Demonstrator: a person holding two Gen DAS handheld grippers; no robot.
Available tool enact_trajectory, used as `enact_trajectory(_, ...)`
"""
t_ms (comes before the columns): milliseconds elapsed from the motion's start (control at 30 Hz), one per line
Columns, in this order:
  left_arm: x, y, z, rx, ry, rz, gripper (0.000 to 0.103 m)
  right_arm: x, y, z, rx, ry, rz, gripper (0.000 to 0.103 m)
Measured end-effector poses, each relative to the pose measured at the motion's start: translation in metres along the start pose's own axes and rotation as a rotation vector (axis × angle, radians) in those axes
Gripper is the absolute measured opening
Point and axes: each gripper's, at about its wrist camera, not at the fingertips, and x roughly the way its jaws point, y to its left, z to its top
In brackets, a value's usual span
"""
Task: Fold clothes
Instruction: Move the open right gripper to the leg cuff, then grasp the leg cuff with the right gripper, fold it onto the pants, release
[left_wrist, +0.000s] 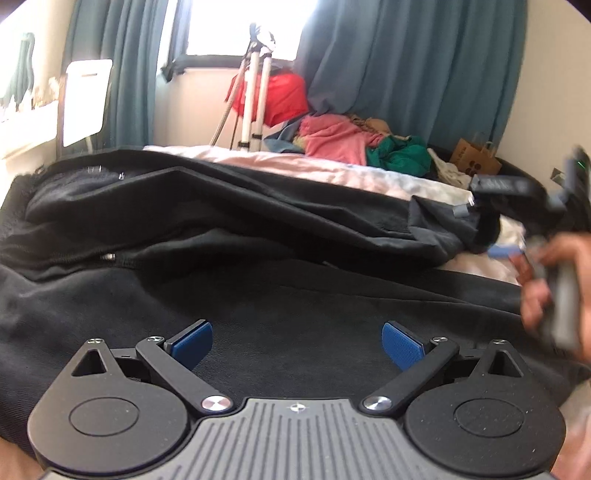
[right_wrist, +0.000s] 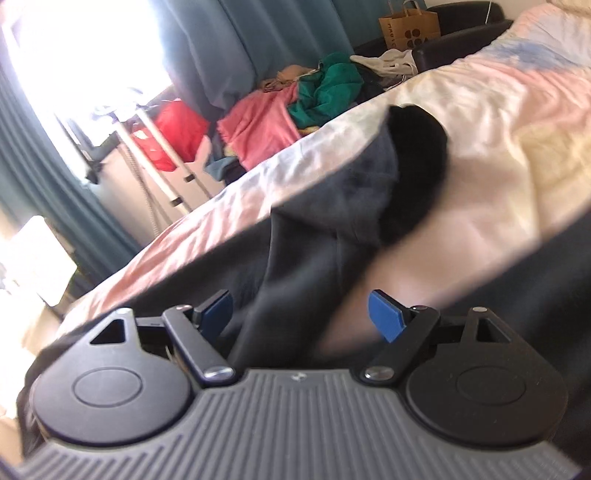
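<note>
A black hoodie (left_wrist: 229, 236) lies spread over the pale bedsheet (left_wrist: 332, 168). My left gripper (left_wrist: 297, 347) hovers low over its near part. It is open wide, blue pads apart, with only flat black cloth beneath them. At the right edge of the left wrist view a hand (left_wrist: 546, 291) holds my right gripper (left_wrist: 495, 240), which is blurred by motion, beside the hoodie's sleeve end. In the right wrist view my right gripper (right_wrist: 301, 315) is open. The black sleeve (right_wrist: 332, 221) runs from between its pads out to the cuff (right_wrist: 417, 147), and neither pad presses on it.
Beyond the bed lie a pink garment (left_wrist: 332, 138) and a green one (left_wrist: 402, 155). A red bag (left_wrist: 284, 96) and a white tripod (left_wrist: 255, 92) stand under the window. A brown paper bag (left_wrist: 476, 157) sits at the far right, a white chair (left_wrist: 86, 99) at the left.
</note>
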Motion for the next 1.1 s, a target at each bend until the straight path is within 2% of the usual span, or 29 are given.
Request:
enact_trajectory(67,0.009,0.009,0.002,-0.039,0.008,-0.004,0.1,0.033,0.015,0.015,-0.05,-0.009,-0.051,0.082)
enact_trajectory(133,0.02,0.017,0.006,-0.056,0.001,-0.004,0.1,0.062,0.021,0.023,-0.032,0.002,-0.077,0.082)
enact_trajectory(233,0.04,0.031,0.015,-0.064,-0.019,0.073,0.1,0.104,0.025,0.034,0.02,0.025,-0.106,0.082)
enact_trajectory(300,0.051,0.045,0.018,-0.117,-0.004,0.086,0.1,0.124,0.027,0.034,0.029,0.039,-0.125,0.083)
enact_trajectory(367,0.058,0.057,0.019,-0.175,0.019,0.081,0.099,0.14,0.037,0.03,-0.052,0.045,-0.19,0.083)
enact_trajectory(400,0.059,0.058,0.018,-0.172,0.016,0.086,0.099,0.147,0.044,0.027,-0.125,0.051,-0.234,0.083)
enact_trajectory(467,0.06,0.058,0.016,-0.159,0.007,0.097,0.099,0.153,0.055,0.02,-0.255,0.056,-0.311,0.061)
enact_trajectory(500,0.061,0.057,0.015,-0.153,0.002,0.103,0.099,0.153,0.057,0.018,-0.291,0.048,-0.338,0.042)
enact_trajectory(533,0.062,0.057,0.014,-0.141,0.004,0.108,0.099,0.15,0.056,0.017,-0.303,0.045,-0.345,0.023)
enact_trajectory(567,0.063,0.056,0.015,-0.134,0.005,0.112,0.099,0.146,0.053,0.018,-0.294,0.043,-0.347,0.013)
enact_trajectory(600,0.063,0.056,0.015,-0.132,0.004,0.113,0.099,0.137,0.048,0.02,-0.28,0.028,-0.347,0.01)
enact_trajectory(700,0.063,0.058,0.016,-0.139,0.003,0.112,0.099,0.103,0.033,0.027,-0.234,-0.045,-0.323,0.009)
enact_trajectory(833,0.058,0.055,0.015,-0.141,0.005,0.138,0.099,0.029,0.002,0.027,-0.25,-0.212,-0.228,0.009)
enact_trajectory(933,0.056,0.051,0.014,-0.138,0.007,0.146,0.099,-0.015,-0.039,0.019,-0.186,-0.191,-0.212,0.009)
enact_trajectory(1000,0.055,0.051,0.013,-0.145,0.006,0.146,0.099,-0.039,-0.071,0.008,-0.081,-0.149,-0.212,0.009)
enact_trajectory(1033,0.053,0.052,0.012,-0.149,0.006,0.145,0.099,-0.049,-0.089,0.003,-0.009,-0.132,-0.192,0.011)
enact_trajectory(1100,0.051,0.052,0.011,-0.158,0.003,0.143,0.099,-0.064,-0.122,-0.014,0.152,-0.101,-0.09,0.011)
